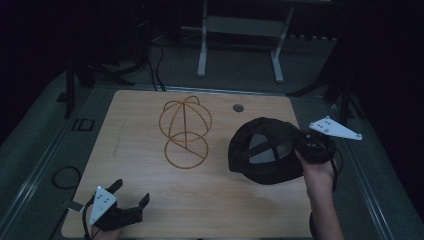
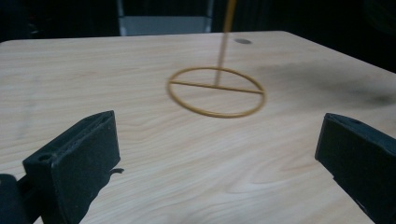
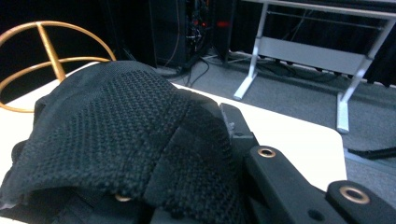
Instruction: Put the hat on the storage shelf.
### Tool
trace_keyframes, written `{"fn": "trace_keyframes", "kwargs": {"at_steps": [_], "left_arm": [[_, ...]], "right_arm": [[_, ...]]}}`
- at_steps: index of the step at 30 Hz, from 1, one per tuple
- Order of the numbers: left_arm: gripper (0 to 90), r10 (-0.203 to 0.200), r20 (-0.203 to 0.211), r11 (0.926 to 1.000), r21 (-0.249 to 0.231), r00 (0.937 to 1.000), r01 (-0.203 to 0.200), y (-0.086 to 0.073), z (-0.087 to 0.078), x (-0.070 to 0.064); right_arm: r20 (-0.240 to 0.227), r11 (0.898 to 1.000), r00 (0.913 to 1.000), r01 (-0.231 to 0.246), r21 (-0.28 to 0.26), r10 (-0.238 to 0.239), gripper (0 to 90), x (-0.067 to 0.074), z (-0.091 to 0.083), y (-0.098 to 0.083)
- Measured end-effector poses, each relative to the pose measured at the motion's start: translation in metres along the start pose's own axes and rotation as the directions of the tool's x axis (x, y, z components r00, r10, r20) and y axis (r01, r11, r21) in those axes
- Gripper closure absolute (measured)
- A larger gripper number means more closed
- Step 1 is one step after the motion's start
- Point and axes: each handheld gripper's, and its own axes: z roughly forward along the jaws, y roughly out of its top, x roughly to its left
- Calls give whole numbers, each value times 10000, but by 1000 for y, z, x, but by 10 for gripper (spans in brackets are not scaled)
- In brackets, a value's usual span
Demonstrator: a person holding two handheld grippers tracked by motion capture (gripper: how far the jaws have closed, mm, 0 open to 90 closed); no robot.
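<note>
A black mesh cap hangs over the right half of the table, its hollow inside turned up toward the high view. My right gripper is shut on the cap's right edge, and in the right gripper view the cap drapes over the jaws, with one black finger showing beside it. A gold wire hat stand rises from the table's middle, left of the cap. My left gripper stands open near the front left corner. In the left gripper view its jaws are spread wide, facing the stand's base ring.
The wooden table has a round cable hole near its far edge. A white metal frame stands on the floor beyond. A dark cable loop lies on the floor at the left.
</note>
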Motion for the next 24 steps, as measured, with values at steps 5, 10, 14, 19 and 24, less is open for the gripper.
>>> {"fn": "trace_keyframes", "kwargs": {"at_steps": [5, 10, 14, 19, 24], "left_arm": [[1, -169, 644, 9998, -109, 9978, 176, 8, 5, -16], [1, -96, 1174, 9999, -40, 9930, 102, 18, 11, -29], [2, -49, 1527, 10000, -28, 9883, 54, 27, 17, -39], [11, 157, 1982, 9999, -94, 9800, -141, 38, 24, -54], [11, 529, 2616, 9985, -278, 9637, -473, 50, 33, -73]], "right_arm": [[-245, 9999, 9997, 0, -139, -4, 889, 6, -4, 0], [-373, 9998, 9993, 0, -197, -7, 889, 11, -8, -2], [-432, 9998, 9990, 79, -200, -88, 889, 15, -9, -4], [-558, 9998, 9983, 145, -141, -152, 889, 20, -9, -7], [-763, 9995, 9966, 307, -77, -312, 889, 29, -7, -10]]}}
